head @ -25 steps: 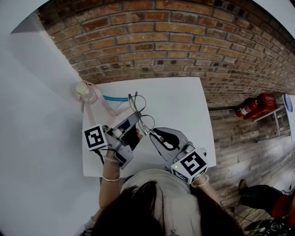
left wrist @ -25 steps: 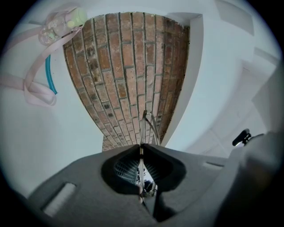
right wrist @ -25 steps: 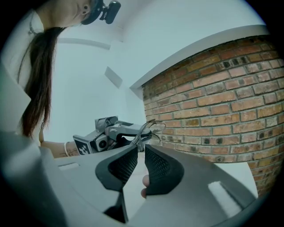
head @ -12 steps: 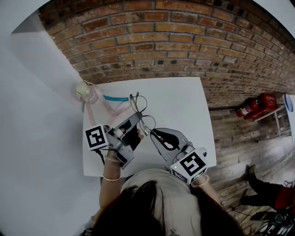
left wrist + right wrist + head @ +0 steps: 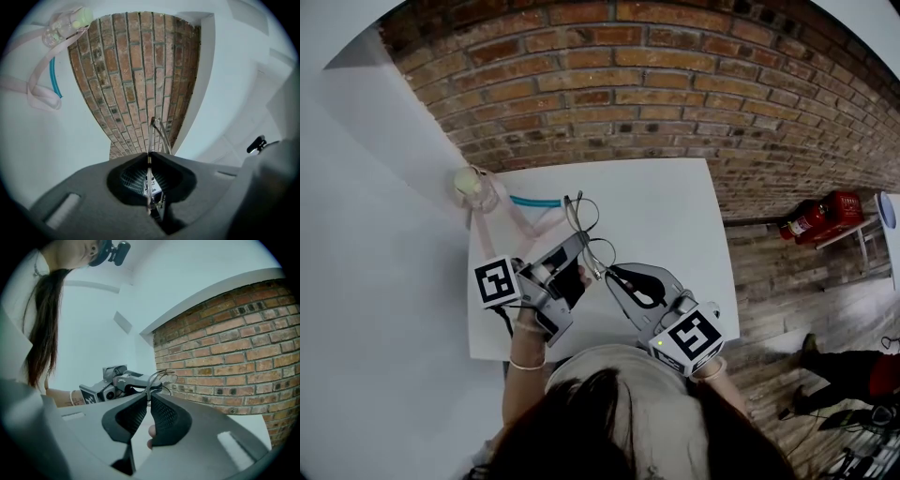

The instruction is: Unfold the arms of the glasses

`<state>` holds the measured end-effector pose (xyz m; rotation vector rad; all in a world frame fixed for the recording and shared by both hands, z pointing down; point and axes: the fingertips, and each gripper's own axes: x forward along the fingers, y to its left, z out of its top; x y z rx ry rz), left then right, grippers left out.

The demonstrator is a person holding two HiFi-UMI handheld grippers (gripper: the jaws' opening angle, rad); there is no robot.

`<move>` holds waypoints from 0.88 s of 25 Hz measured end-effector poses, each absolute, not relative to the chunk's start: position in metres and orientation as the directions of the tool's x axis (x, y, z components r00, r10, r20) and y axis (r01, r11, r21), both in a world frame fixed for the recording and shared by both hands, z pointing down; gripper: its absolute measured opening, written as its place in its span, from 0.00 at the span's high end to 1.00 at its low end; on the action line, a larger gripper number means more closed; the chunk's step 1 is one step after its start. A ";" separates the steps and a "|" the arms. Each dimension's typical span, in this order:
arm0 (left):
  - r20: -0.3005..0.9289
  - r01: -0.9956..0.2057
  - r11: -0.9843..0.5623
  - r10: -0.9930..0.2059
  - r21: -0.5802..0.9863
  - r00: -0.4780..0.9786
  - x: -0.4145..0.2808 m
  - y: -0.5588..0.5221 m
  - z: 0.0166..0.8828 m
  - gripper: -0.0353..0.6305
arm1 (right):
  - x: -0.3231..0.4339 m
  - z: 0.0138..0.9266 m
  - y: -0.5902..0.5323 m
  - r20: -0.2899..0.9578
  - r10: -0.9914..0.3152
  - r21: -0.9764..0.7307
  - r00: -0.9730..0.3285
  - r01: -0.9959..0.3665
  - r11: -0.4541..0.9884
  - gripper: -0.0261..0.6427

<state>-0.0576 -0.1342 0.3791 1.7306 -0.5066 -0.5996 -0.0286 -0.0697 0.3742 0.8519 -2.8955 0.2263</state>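
Head view: glasses (image 5: 585, 228) barely shifted vs 1 s ago; my L gripper (image 5: 578, 244) & R gripper (image 5: 605, 272) both pinch them, arms prob. still folded.

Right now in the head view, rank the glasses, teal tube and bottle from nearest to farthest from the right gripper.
1. Glasses, held by the right gripper, mid-table.
2. Teal tube, farther back on the left.
3. Bottle, at the table's far left corner.
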 end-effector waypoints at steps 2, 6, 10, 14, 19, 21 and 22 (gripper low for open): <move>-0.126 -0.021 -0.225 -0.620 0.974 0.775 -0.058 -0.134 0.380 0.91 | -0.028 0.372 -0.069 0.146 -0.528 -0.112 -0.837 -0.544 0.831 0.92; -0.121 -0.024 -0.221 -0.619 0.975 0.776 -0.057 -0.133 0.382 0.91 | -0.027 0.369 -0.069 0.140 -0.529 -0.114 -0.837 -0.545 0.831 0.92; -0.120 -0.022 -0.216 -0.619 0.976 0.776 -0.057 -0.134 0.383 0.91 | -0.027 0.367 -0.069 0.135 -0.529 -0.113 -0.838 -0.544 0.832 0.92; -0.120 -0.021 -0.215 -0.619 0.976 0.776 -0.057 -0.133 0.384 0.91 | -0.027 0.364 -0.069 0.128 -0.530 -0.115 -0.838 -0.543 0.832 0.92; -0.116 -0.024 -0.213 -0.618 0.977 0.777 -0.057 -0.133 0.385 0.91 | -0.025 0.358 -0.070 0.108 -0.532 -0.126 -0.840 -0.543 0.830 0.92; -0.114 -0.026 -0.213 -0.617 0.977 0.779 -0.057 -0.133 0.386 0.91 | -0.025 0.356 -0.071 0.103 -0.532 -0.128 -0.840 -0.542 0.831 0.92; -0.114 -0.026 -0.212 -0.617 0.977 0.779 -0.058 -0.134 0.387 0.91 | -0.025 0.355 -0.072 0.100 -0.532 -0.129 -0.841 -0.541 0.831 0.92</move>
